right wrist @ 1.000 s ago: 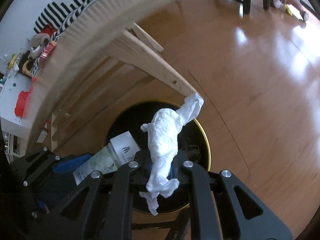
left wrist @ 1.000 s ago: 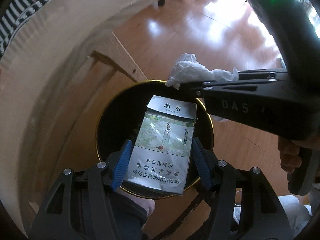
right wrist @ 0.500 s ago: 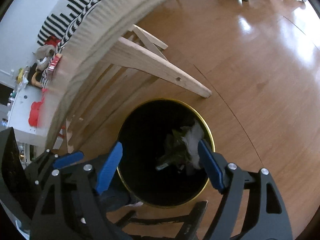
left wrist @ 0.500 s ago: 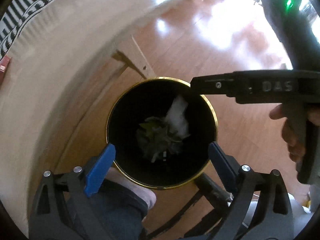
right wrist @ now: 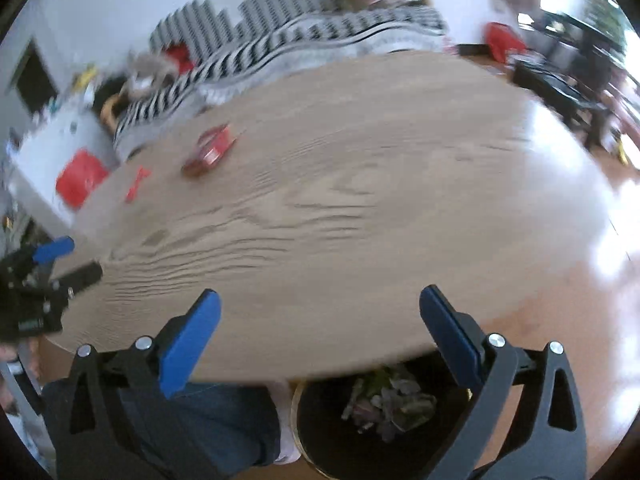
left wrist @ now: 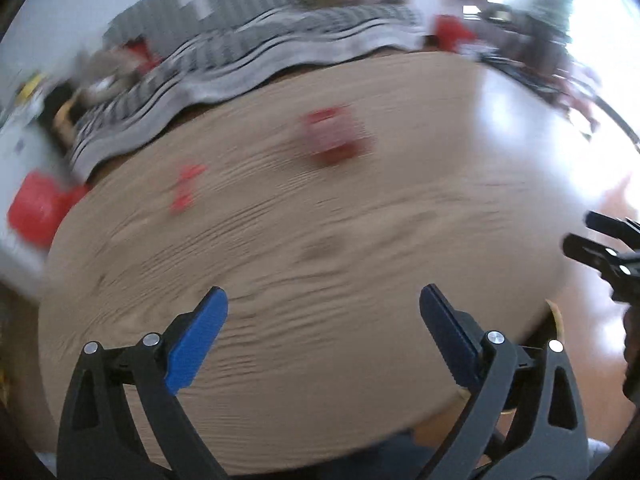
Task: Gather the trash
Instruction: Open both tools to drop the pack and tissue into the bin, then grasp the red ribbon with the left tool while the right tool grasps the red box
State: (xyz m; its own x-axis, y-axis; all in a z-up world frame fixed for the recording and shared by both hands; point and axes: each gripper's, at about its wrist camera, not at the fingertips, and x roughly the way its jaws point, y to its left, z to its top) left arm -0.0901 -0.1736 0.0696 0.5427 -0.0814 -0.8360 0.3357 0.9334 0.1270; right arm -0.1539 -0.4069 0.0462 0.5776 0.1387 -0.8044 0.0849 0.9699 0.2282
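Both views are blurred by motion and look down on a round wooden table [left wrist: 360,240]. My left gripper [left wrist: 324,320] hangs over its near part, jaws still opening, nothing between the blue pads. My right gripper [right wrist: 320,320] is also still opening and empty, above the table's near edge. A red crumpled packet [left wrist: 336,136] [right wrist: 210,150] and a small red scrap [left wrist: 186,188] [right wrist: 136,184] lie on the far side of the table. Below the edge stands the black gold-rimmed bin [right wrist: 298,432] holding the dropped trash [right wrist: 388,400].
A striped cloth [right wrist: 280,48] covers furniture behind the table, with red items [right wrist: 80,176] at the left. A person's jeans leg [right wrist: 224,420] is beside the bin. Each gripper shows in the other's view: right gripper [left wrist: 580,232], left gripper [right wrist: 70,260]. Shiny wood floor [right wrist: 580,300] lies right.
The cigarette pack and the tissue were let go and fell into the bin. Both grippers opened wide, then rose and swung from over the bin to above the tabletop.
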